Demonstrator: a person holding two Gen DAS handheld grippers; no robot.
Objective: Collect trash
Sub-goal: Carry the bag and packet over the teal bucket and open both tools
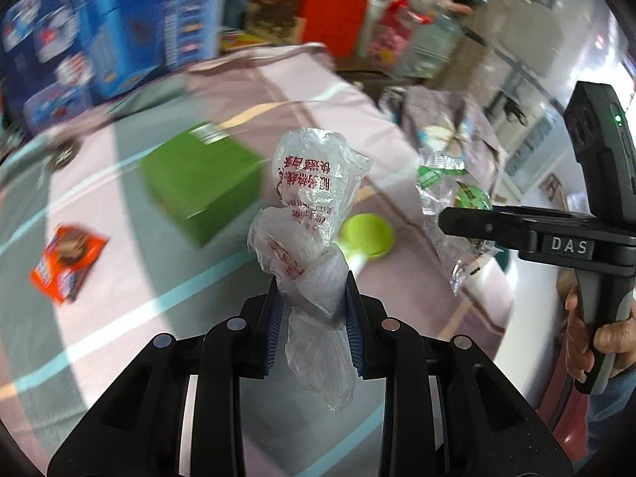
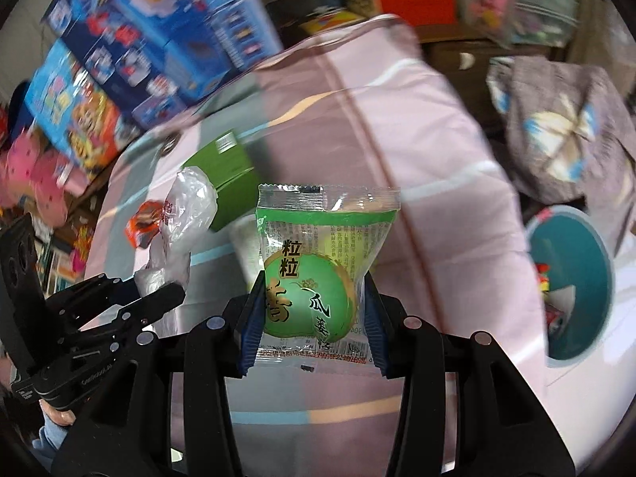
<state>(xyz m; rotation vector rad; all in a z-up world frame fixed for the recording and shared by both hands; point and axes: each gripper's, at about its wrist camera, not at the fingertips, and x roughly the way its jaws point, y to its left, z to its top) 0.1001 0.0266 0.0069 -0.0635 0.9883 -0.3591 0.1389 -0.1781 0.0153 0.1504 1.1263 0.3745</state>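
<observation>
My left gripper (image 1: pixel 312 284) is shut on a crumpled clear plastic bag (image 1: pixel 314 187) with red print, held up above a pink bedcover (image 1: pixel 119 298). To its right, my right gripper (image 1: pixel 447 218) pinches a clear green snack wrapper (image 1: pixel 439 183). In the right wrist view, my right gripper (image 2: pixel 314 282) is shut on that green snack wrapper (image 2: pixel 322 246), which stands upright between the blue pads. My left gripper (image 2: pixel 175 292) shows at the left with the plastic bag (image 2: pixel 187 210) in it. An orange snack wrapper (image 1: pixel 67 262) lies flat on the cover.
A green box (image 1: pixel 202 179) and a yellow-green round lid (image 1: pixel 367 234) rest on the cover. A teal bin (image 2: pixel 572 246) holding some scraps stands at the right, beside the bed. Colourful toy boxes (image 2: pixel 131 39) line the far side. A hand (image 1: pixel 608 338) grips the right handle.
</observation>
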